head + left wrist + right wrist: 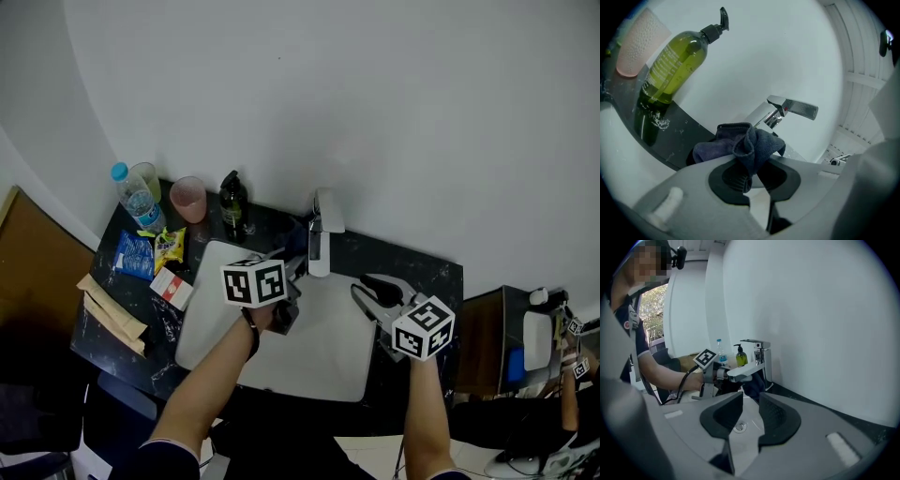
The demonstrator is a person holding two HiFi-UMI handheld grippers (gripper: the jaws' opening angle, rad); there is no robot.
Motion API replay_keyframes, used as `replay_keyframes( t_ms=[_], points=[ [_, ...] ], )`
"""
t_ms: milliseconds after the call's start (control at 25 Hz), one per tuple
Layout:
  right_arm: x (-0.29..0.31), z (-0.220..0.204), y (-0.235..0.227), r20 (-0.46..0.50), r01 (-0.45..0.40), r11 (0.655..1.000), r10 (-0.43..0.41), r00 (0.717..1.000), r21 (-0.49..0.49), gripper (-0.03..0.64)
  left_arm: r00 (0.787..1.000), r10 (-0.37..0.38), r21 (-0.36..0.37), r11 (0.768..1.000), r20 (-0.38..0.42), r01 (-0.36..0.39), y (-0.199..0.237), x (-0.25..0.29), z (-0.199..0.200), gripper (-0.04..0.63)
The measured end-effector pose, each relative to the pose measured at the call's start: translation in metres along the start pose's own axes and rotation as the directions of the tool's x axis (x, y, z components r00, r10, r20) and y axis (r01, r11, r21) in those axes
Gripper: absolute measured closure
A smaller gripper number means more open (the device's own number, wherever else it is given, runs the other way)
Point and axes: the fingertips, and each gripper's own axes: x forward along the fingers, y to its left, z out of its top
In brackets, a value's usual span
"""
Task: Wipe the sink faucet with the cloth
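Two claws work over one sink. My left claw is clamped on the dark blue cloth, which bunches up above the pads. The cloth is held at the sink's back edge, just beside the faucet and below its spout; I cannot tell whether it touches the metal. My right claw hangs over the sink's right half and points at the faucet. Its jaws are moderately apart with nothing between them, and the drain shows through the gap. The faucet stands at the middle of the back edge of the dark counter. A soap bottle and a pink cup stand along that same edge, toward the counter's back left corner.
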Motion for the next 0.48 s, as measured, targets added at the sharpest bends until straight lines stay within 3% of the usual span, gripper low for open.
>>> replay_keyframes(
  t_ms=[240, 360, 480],
  points=[
    [0.035, -0.001, 0.001, -0.062, -0.007, 0.985, -0.003, 0.998, -0.172, 0.498, 0.992, -0.04, 0.07, 0.996, -0.12, 0.049, -0.006, -0.012, -0.02, 0.549],
    [0.058, -0.016, 0.021, -0.153, -0.106, 0.955, 0.065, 0.986, -0.277, 0.387, 0.974, -0.062, 0.1, 0.991, -0.219, 0.085, -0.01, -0.03, -0.038, 0.549],
    [0.072, -0.036, 0.049, -0.224, -0.199, 0.918, 0.126, 0.966, -0.343, 0.302, 0.948, -0.134, 0.09, 0.982, -0.287, 0.166, -0.023, -0.048, -0.056, 0.549]
  ],
)
